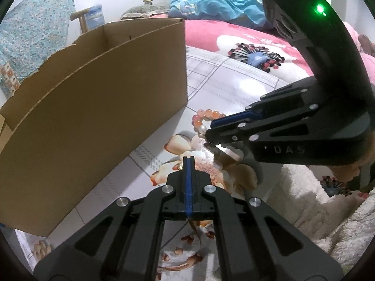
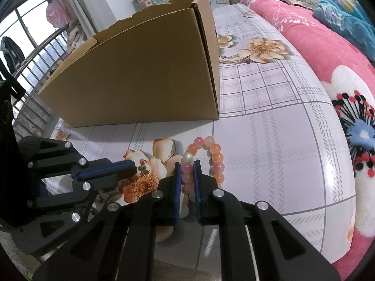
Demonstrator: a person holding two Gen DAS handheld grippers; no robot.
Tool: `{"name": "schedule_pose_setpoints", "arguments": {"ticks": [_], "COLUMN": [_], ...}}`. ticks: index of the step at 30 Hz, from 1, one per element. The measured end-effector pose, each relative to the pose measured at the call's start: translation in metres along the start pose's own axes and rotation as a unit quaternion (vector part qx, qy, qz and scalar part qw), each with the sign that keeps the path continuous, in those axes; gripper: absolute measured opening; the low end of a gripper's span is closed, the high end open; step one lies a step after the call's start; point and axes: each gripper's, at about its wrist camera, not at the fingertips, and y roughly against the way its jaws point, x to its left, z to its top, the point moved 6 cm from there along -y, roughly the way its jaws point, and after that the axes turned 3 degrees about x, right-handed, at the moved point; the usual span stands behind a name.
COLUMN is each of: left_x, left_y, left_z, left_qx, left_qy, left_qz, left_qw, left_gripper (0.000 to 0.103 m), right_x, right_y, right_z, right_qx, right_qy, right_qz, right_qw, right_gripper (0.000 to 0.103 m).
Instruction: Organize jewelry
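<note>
**Beads on a checked bedsheet, box beside them**

On the bed, a lilac-checked sheet (image 2: 269, 121) printed with peach flowers serves as the working surface. Going left to right through the right wrist view: at the upper left a barred window (image 2: 28, 42) shows daylight, with a pink bag (image 2: 55, 14) hanging by it. Lower left, the left gripper (image 2: 132, 167) reaches in with its blue-lined jaws pressed fully together; a small butterfly-shaped trinket (image 2: 143, 169) lies on the sheet just beside its tip, and whether the jaws pinch it cannot be told. Above it, filling the left and centre, stands a brown cardboard box (image 2: 140, 77), open at the top, resting on the sheet. At lower centre the right gripper (image 2: 187, 164) has its jaws narrowed onto one side of a bracelet of pink and orange beads (image 2: 216, 157), the pads pressing the beads between them; the rest of the loop lies on the sheet just right of the fingers, near the box's front corner but apart from it. Along the right edge runs a pink fleece blanket (image 2: 328, 53) with big flowers, and at the upper right a blue garment (image 2: 346, 18) is heaped on it.

The left wrist view shows a patterned blue cloth (image 1: 35, 30) at upper left and white fluffy fabric (image 1: 328, 210) at lower right.
</note>
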Motion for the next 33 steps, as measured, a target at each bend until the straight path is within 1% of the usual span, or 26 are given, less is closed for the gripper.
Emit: {"name": "schedule_pose_setpoints", "arguments": {"ticks": [1,3,5,9,11,13,15,18,33], "left_x": [0.000,0.001,0.002,0.005,0.006,0.005,0.005,0.003,0.002], "left_y": [0.000,-0.002,-0.004,-0.012,-0.013,-0.014,-0.014,-0.014,-0.013], "left_z": [0.000,0.001,0.000,-0.003,-0.003,-0.003,-0.004,-0.004,-0.005], "left_qx": [-0.001,0.005,0.006,0.022,0.020,0.023,0.025,0.026,0.024], "left_qy": [0.000,-0.001,0.000,0.005,0.010,0.006,0.000,-0.004,-0.003], "left_qz": [0.003,0.005,0.009,0.000,-0.004,-0.003,0.001,0.004,0.009], "left_qw": [1.0000,1.0000,0.9999,0.9997,0.9997,0.9997,0.9997,0.9996,0.9997], "left_gripper": [0.001,0.016,0.019,0.019,0.019,0.011,0.011,0.008,0.008], "right_x": [0.000,0.000,0.000,0.000,0.000,0.000,0.000,0.000,0.000], "right_y": [0.000,0.000,0.000,0.000,0.000,0.001,0.001,0.001,0.001], "right_z": [0.000,0.000,0.000,0.000,0.000,0.001,0.001,0.001,0.000], "right_qx": [0.000,0.000,0.000,-0.001,-0.001,-0.001,-0.002,-0.003,-0.003], "right_qy": [0.000,0.000,0.000,-0.001,-0.001,-0.002,-0.002,-0.003,-0.004], "right_qz": [0.000,0.000,0.000,0.000,0.000,0.000,0.000,0.001,0.001], "right_qw": [1.000,1.000,1.000,1.000,1.000,1.000,1.000,1.000,1.000], "right_gripper": [0.011,0.011,0.011,0.011,0.011,0.011,0.011,0.011,0.011]}}
